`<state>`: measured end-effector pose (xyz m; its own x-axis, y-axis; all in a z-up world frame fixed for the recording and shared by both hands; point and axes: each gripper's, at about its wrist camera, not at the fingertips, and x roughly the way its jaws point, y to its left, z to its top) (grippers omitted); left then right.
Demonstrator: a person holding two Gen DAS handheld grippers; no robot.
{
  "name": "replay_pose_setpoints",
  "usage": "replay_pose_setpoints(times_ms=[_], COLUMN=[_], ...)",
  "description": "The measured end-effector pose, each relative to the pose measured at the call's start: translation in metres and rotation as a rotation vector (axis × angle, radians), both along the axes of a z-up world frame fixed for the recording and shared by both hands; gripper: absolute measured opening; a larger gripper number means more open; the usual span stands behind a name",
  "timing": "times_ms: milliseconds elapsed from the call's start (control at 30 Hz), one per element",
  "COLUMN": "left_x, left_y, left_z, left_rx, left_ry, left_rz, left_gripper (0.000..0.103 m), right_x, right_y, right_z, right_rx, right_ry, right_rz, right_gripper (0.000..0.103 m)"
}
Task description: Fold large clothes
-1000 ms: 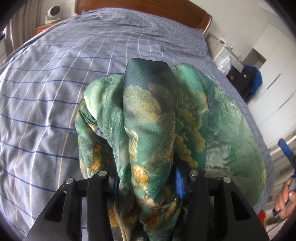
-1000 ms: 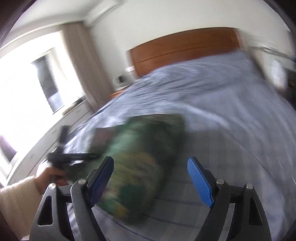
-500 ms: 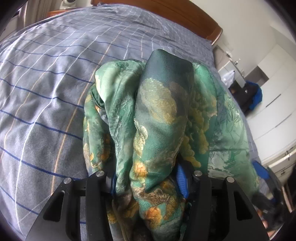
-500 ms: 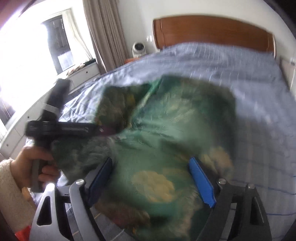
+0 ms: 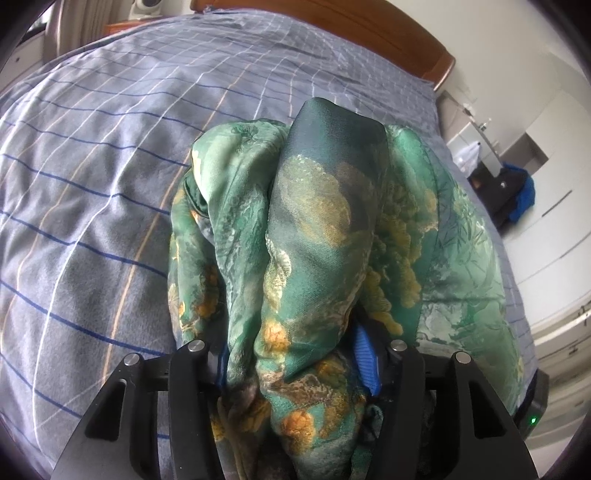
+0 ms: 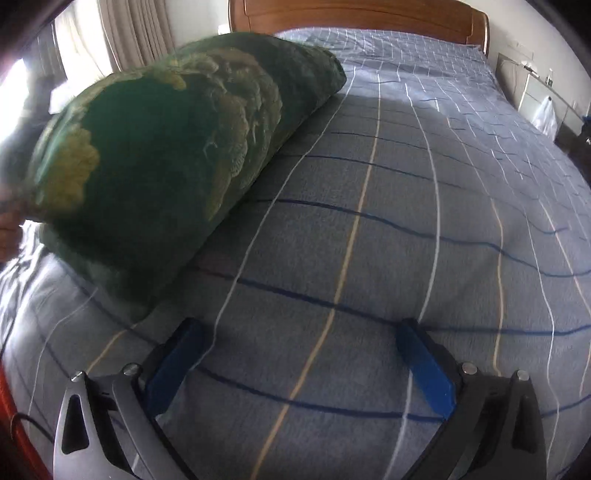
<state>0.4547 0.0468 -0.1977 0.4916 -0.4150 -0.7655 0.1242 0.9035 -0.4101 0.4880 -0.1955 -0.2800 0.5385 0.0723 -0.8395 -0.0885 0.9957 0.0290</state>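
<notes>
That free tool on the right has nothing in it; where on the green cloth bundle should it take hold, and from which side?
Probably the bundle's near lower edge, where it meets the bedspread. Come in low from the right tool's own side, sliding leftward; the roll lies tilted with that edge nearest, and the tool's jaws are opening and empty.

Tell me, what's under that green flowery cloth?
The green floral garment lies bunched on the blue checked bedspread. Whether anything else sits beneath it cannot be seen; the fabric covers that patch.

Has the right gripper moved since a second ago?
Yes. The right gripper has dropped toward the bedspread, jaws opening and empty; the headboard now sits higher in view.
</notes>
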Motion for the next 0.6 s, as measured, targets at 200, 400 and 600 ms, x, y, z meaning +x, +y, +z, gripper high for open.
replay_pose_setpoints(times_ms=[200,400,600], left_x=[0.003,0.003,0.0], left_y=[-0.003,-0.005,-0.008], left_z=[0.001,0.0,-0.001], left_rx=[0.003,0.005,0.02], left_ry=[0.009,0.007,0.0], left_rz=[0.01,0.025,0.045], left_gripper=[0.057,0.059,0.061], right_x=[-0.007,-0.005,-0.01], right_y=[-0.011,-0.009,-0.008], right_z=[0.004,0.006,0.005], right_rx=[0.066,0.053,0.051], right_ry=[-0.029,-0.028,-0.028], right_rz=[-0.003,-0.002,-0.002], right_gripper=[0.103,0.103,0.103])
